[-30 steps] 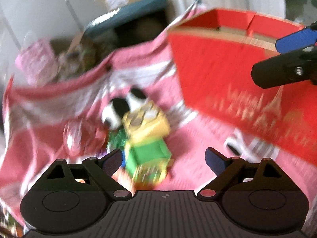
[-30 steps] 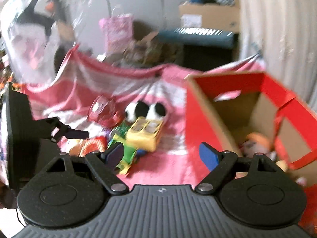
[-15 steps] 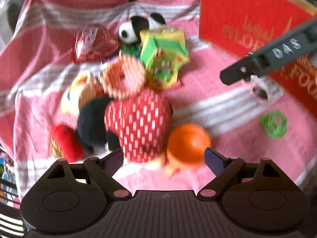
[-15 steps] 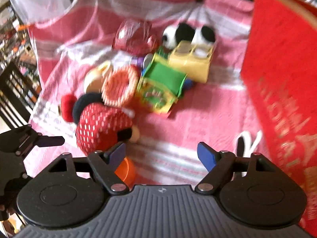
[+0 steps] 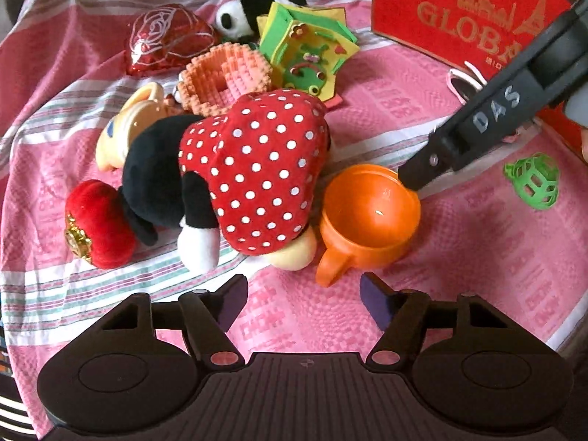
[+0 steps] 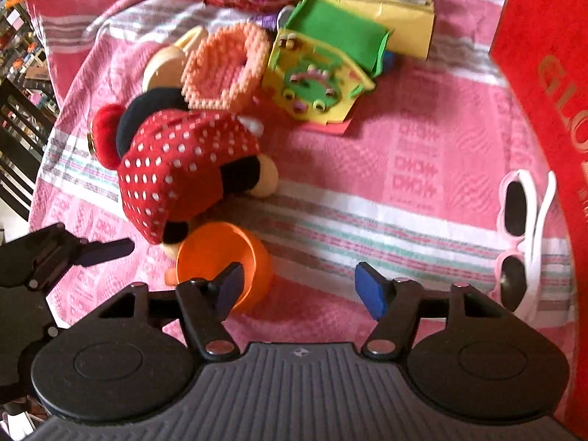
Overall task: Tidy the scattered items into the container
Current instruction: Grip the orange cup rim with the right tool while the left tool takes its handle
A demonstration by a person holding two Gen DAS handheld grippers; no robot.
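An orange cup (image 5: 371, 217) (image 6: 224, 257) lies on the pink cloth beside a mouse plush in a red polka-dot dress (image 5: 250, 172) (image 6: 176, 172). My left gripper (image 5: 305, 303) hovers just short of the cup's handle. Its jaws are closing with nothing between the pads. My right gripper (image 6: 299, 288) is closing too. Its left finger (image 6: 229, 286) overlaps the cup's rim, and only the cup's right edge and cloth show in the gap. The red cardboard box (image 5: 459, 11) (image 6: 551, 73) stands at the right.
Behind the plush lie a peach beaded basket (image 5: 224, 73), a yellow-green foam house (image 5: 308, 55), a panda plush (image 5: 253, 11), a red foil heart (image 5: 165, 44) and a red velvet ornament (image 5: 99, 228). White sunglasses (image 6: 522, 242) and a green lattice ball (image 5: 533, 180) lie by the box.
Both grippers have dropped and tilted down toward the toy pile, and their jaws have narrowed. The right gripper's finger has come to the orange cup's rim.
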